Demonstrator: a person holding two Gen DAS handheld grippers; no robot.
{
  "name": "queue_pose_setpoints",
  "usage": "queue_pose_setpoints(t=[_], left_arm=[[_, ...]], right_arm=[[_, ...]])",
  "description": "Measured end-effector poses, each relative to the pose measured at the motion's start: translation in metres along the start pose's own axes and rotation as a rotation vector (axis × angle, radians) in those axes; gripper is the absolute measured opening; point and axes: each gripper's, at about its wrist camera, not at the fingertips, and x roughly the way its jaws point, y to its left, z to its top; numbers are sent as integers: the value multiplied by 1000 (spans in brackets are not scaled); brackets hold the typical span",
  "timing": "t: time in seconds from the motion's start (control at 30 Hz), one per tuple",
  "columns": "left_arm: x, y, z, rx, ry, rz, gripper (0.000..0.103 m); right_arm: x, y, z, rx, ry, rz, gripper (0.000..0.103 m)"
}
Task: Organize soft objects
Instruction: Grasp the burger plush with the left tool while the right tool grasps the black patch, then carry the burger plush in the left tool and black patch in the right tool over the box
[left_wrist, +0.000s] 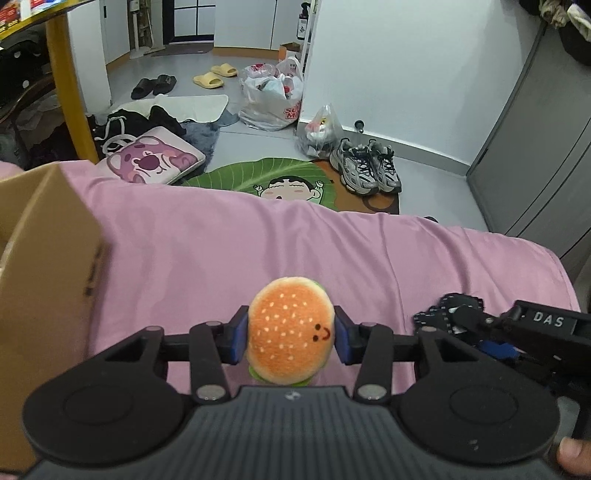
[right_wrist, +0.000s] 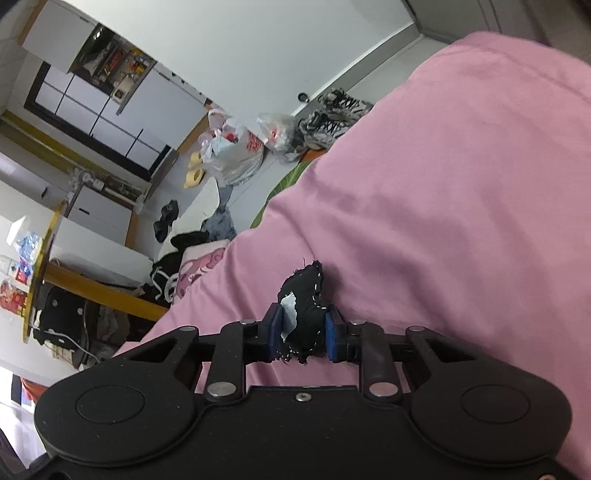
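The plush hamburger (left_wrist: 291, 330) sits between the blue pads of the left gripper (left_wrist: 291, 338), which press on its two sides at the widest part of the bun; it is held just above the pink bedsheet (left_wrist: 229, 236). It looks light and squashy, so a hold across the middle, as here, should keep it from rolling out, though a soft toy may bulge and slip if the squeeze is weak. The right gripper (right_wrist: 304, 334) is closed on a black fabric piece (right_wrist: 304, 306) with white stitching along its frayed edge and a pale patch at one side. That piece is thin and limp: it will droop and fold, and a pinch well in from the ragged rim seems safer than one at the loose threads. In the left view the right gripper (left_wrist: 476, 325) shows close beside the hamburger. A cardboard box (left_wrist: 40, 258) stands on the sheet at the left, likely the place for both. Beyond the bed lie a leaf-shaped rug (left_wrist: 258, 175) and a pair of sneakers (left_wrist: 365, 166).
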Motion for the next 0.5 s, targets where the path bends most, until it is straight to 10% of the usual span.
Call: queue_pose_setpoints(t=[0.5], left_arm=[[-83, 25, -3, -9, -110, -33, 45]], right_arm=[[-60, 33, -20, -89, -100, 18, 24]])
